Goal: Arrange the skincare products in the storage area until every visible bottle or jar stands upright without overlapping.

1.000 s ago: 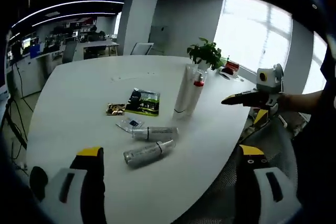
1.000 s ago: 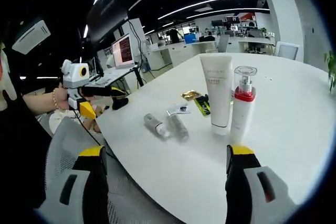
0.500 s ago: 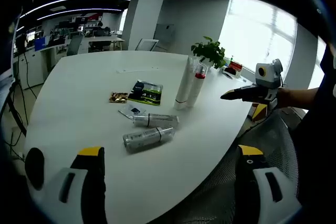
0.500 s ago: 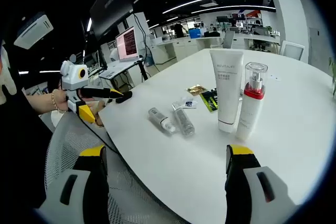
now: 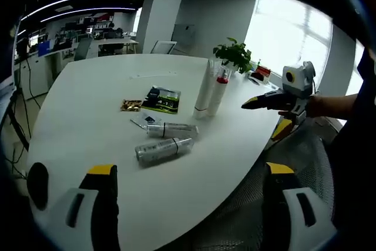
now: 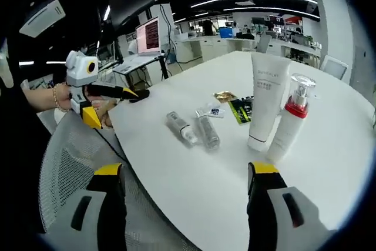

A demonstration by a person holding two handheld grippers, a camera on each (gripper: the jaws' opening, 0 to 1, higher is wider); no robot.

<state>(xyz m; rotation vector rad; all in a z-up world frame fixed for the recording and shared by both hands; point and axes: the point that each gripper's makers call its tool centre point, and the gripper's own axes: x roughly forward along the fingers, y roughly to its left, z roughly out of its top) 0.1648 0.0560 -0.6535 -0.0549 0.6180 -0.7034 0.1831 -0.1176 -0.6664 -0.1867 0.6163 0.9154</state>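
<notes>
Standing up 2 fallen bottles

Bottles (image 5: 164, 149) (image 5: 173, 130) lie mid-table (image 5: 70, 104), 12 o'clock of L gripper (image 5: 188, 210); tube (image 6: 267, 110) & pump (image 6: 291, 124) upright. Both grippers' jaws apart, empty. Prob light, slick, roll easily: grab mid-body

Tabletop (image 5: 76, 110) near edge lay bare. Two lying bottles (image 5: 161, 148) blocked mid-table; upright tube (image 6: 267, 101) and pump bottle (image 6: 289, 124) stood touching beyond.

left gripper (image 5: 185, 204): jaws wide apart, empty | right gripper (image 6: 185, 201): jaws wide apart, empty
</notes>
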